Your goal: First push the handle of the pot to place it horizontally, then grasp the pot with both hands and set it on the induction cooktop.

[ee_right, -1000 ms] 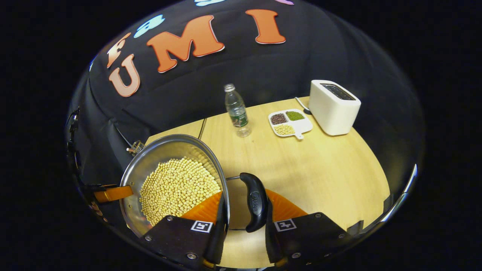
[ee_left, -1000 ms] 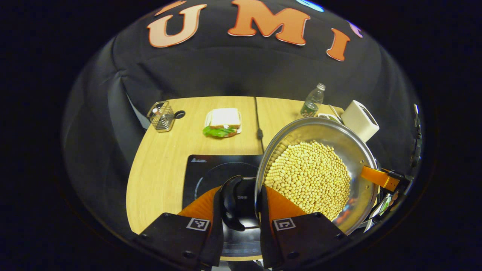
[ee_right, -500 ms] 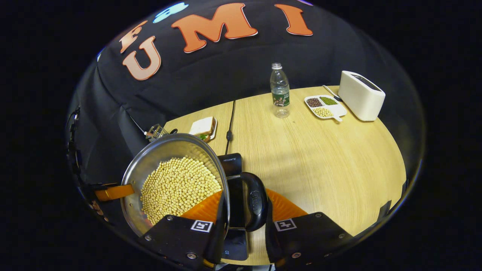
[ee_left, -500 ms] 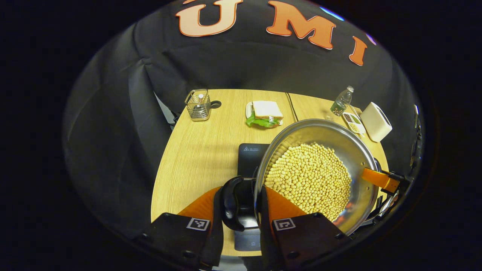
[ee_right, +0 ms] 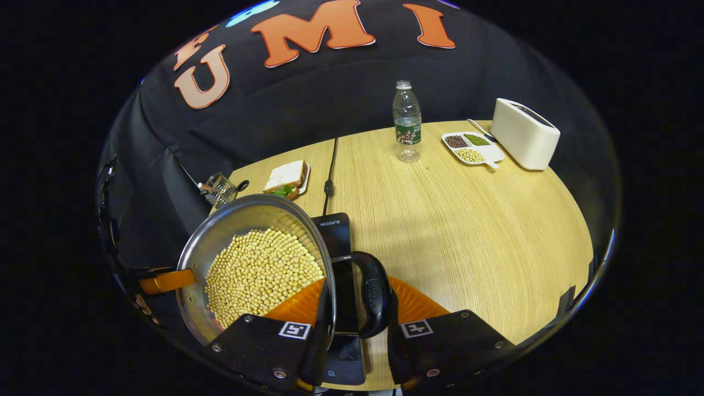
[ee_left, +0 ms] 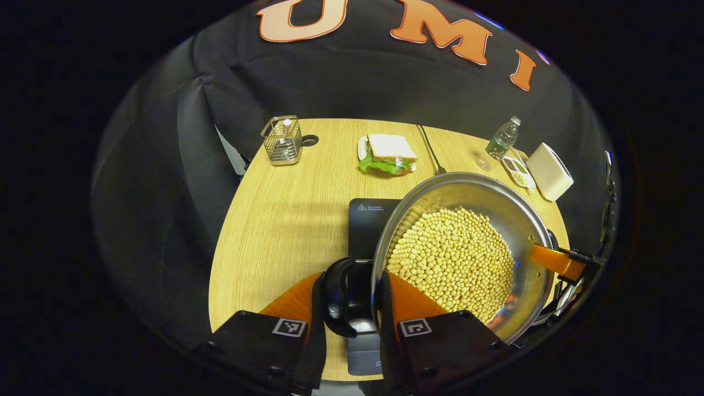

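A light wooden table (ee_left: 275, 220) is set before a black cloth wall, and a black induction cooktop (ee_left: 366, 220) is laid on it near the front edge. In the left gripper view, the steel pot (ee_left: 522, 220), filled with yellow beans (ee_left: 451, 258), is held above the cooktop, so that most of the cooktop's right part is covered by it. The pot's black left handle (ee_left: 336, 297) is clamped between the orange fingers of the left gripper (ee_left: 346, 300), which are pressed together on it. At the pot's far side, an orange finger (ee_left: 550, 259) of the other gripper is seen against the rim.

In the right gripper view, the pot (ee_right: 220, 231) is seen to the left, with the cooktop (ee_right: 341, 242) partly hidden beneath it. The other black handle (ee_right: 374, 294) is pinched by the right gripper (ee_right: 357, 302), its two orange fingers closed on the handle's sides. The left gripper's orange finger (ee_right: 165, 281) is seen at the pot's opposite rim.

Farther back, a sandwich (ee_left: 388, 154) on a small plate, a wire basket (ee_left: 282, 141), a black cable (ee_right: 329, 176), a plastic water bottle (ee_right: 407, 122), a divided dish (ee_right: 472, 148) of assorted beans and a white toaster (ee_right: 523, 140) are placed well apart on the table.
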The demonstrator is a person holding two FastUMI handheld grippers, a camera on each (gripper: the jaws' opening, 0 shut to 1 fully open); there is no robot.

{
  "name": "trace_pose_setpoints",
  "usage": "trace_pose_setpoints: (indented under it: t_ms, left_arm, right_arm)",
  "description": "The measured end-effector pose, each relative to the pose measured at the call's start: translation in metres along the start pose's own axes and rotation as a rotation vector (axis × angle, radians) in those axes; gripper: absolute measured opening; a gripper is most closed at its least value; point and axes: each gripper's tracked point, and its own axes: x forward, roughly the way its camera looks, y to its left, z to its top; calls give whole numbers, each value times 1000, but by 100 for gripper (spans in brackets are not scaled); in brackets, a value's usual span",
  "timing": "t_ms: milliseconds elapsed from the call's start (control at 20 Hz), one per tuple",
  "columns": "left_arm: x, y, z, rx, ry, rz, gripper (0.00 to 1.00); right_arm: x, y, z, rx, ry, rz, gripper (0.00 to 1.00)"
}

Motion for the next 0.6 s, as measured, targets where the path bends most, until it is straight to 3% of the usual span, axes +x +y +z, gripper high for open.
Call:
trace_pose_setpoints:
  t_ms: [450,550,600]
  left_arm:
    - [14,-5,-6,-6,20,-7,49]
    - [13,-2,-9,25,10,-6,52]
    - [9,0,-10,31,15,18,60]
  right_arm:
    - [14,-4,-24,0,58,-18,53]
    - [7,-5,-28,-9,73,8,55]
    - [2,-4,-25,-3,66,33,54]
